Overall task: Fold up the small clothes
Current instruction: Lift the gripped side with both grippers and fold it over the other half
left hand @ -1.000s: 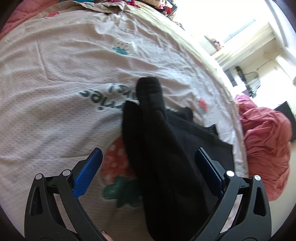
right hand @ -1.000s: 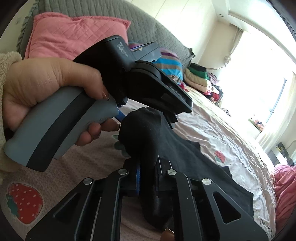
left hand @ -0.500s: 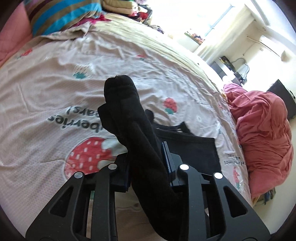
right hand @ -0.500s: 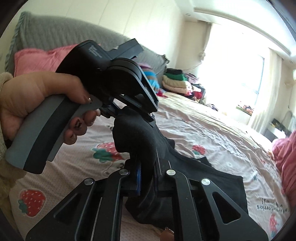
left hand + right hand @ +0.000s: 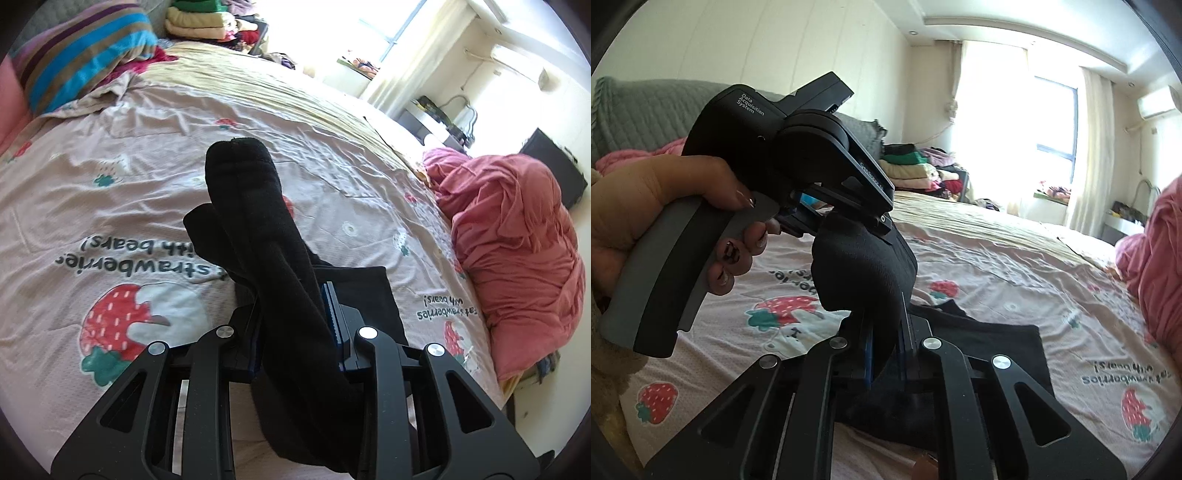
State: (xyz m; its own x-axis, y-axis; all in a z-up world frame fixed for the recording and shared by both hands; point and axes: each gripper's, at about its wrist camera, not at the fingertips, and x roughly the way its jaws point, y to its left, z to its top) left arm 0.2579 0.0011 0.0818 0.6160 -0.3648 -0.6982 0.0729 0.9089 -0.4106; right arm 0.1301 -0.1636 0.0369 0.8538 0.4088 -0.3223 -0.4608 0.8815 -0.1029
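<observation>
Both grippers are clamped on the same pair of black socks (image 5: 255,236), held up off the strawberry bedsheet (image 5: 110,221). The left gripper (image 5: 295,325) pinches them mid-length, the right gripper (image 5: 886,354) squeezes them tight lower down. A black garment (image 5: 997,343) lies flat on the sheet just behind, right of centre.

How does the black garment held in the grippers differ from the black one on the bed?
The held black garment is bunched into a thick roll and lifted, clamped by left gripper and right gripper. The other black garment lies flat on the bedsheet, ungripped. Both are plain black fabric.
</observation>
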